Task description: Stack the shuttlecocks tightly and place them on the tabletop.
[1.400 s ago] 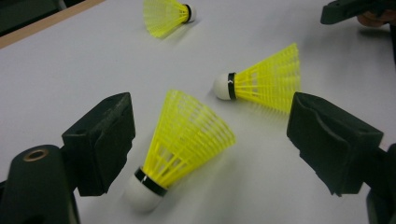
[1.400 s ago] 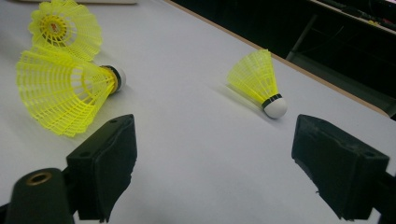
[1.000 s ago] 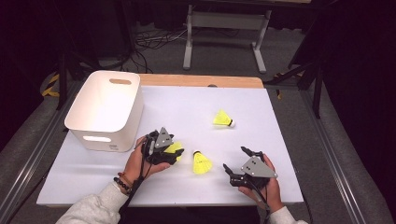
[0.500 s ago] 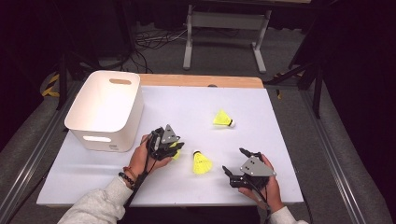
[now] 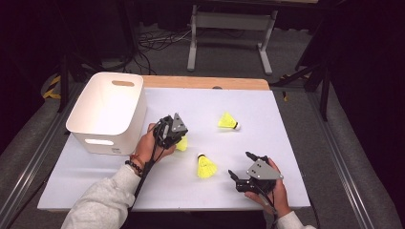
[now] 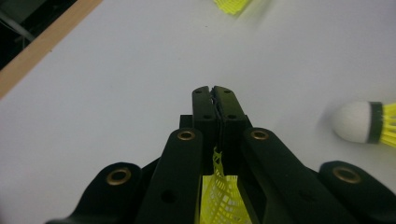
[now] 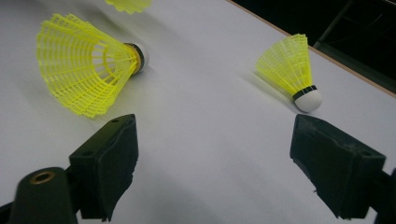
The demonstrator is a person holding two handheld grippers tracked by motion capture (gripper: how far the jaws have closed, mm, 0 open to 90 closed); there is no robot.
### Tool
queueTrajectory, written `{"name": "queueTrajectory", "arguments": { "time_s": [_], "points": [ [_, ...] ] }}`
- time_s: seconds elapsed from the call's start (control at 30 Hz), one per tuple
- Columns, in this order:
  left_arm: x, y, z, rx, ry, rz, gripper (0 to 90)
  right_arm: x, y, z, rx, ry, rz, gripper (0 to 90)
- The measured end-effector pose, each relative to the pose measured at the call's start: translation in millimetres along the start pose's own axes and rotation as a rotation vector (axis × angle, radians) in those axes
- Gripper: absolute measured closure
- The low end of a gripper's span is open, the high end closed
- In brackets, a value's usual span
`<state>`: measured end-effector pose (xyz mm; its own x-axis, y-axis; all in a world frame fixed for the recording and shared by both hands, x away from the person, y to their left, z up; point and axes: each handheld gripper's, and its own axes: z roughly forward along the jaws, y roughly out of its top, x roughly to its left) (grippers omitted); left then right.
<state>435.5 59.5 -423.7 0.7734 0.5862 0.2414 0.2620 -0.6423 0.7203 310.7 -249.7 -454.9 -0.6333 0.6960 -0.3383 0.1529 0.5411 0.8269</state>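
My left gripper (image 5: 177,135) is shut on the mesh skirt of a yellow shuttlecock (image 5: 182,143), its jaws having just closed on it. It hangs a little above the white table beside the basket. In the left gripper view the jaw tips (image 6: 215,91) meet, with the held shuttlecock's mesh (image 6: 218,196) pinched behind them. A second shuttlecock (image 5: 206,166) lies mid-table, a third (image 5: 228,120) farther back. My right gripper (image 5: 240,165) rests open near the front edge. In the right gripper view the wide jaws (image 7: 215,154) face the second shuttlecock (image 7: 88,60) and the third shuttlecock (image 7: 294,70).
A white plastic basket (image 5: 139,102) with handle slots stands at the table's left, close to my left hand. The white tabletop (image 5: 286,143) ends in a wooden strip (image 5: 205,82) at the back. Dark floor, cables and a metal stand lie beyond.
The left gripper's jaws closed on the shuttlecock near the basket, then the hand lifted it and carried it farther from the front edge. The right gripper stayed where it was.
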Motion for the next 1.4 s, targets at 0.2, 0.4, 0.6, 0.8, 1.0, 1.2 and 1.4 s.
{"name": "queueTrajectory", "arguments": {
  "time_s": [0.2, 0.4, 0.6, 0.8, 1.0, 1.2, 1.4],
  "points": [
    [20.4, 10.6, 8.4, 0.016, 0.033, -0.01, 88.9, -1.2, -0.4, -0.7, 0.0, 0.0, 0.005, 16.0],
    [31.0, 1.3, 26.3, 0.07, 0.017, -0.031, 88.5, -1.3, -1.3, 0.4, 0.009, 0.003, 0.003, 16.0],
    [32.0, -1.8, 32.1, 0.085, 0.009, -0.066, 87.0, -0.8, -1.8, 2.0, 0.016, 0.007, 0.003, 15.9],
    [26.7, -0.7, 36.8, 0.084, -0.006, -0.055, 84.1, -0.5, -2.1, 2.2, 0.02, 0.008, 0.0, 15.9],
    [26.4, -1.1, 38.8, 0.092, 0.01, -0.06, 78.4, -0.6, -2.6, 2.8, 0.025, 0.01, 0.0, 15.9],
    [26.3, -0.2, 38.2, 0.08, 0.022, -0.067, 71.9, 0.0, -2.8, 3.6, 0.033, 0.015, 0.0, 15.7],
    [25.0, 1.6, 32.2, 0.072, 0.034, -0.066, 66.5, 0.5, -2.9, 3.8, 0.037, 0.014, -0.005, 15.7]
  ]
}}
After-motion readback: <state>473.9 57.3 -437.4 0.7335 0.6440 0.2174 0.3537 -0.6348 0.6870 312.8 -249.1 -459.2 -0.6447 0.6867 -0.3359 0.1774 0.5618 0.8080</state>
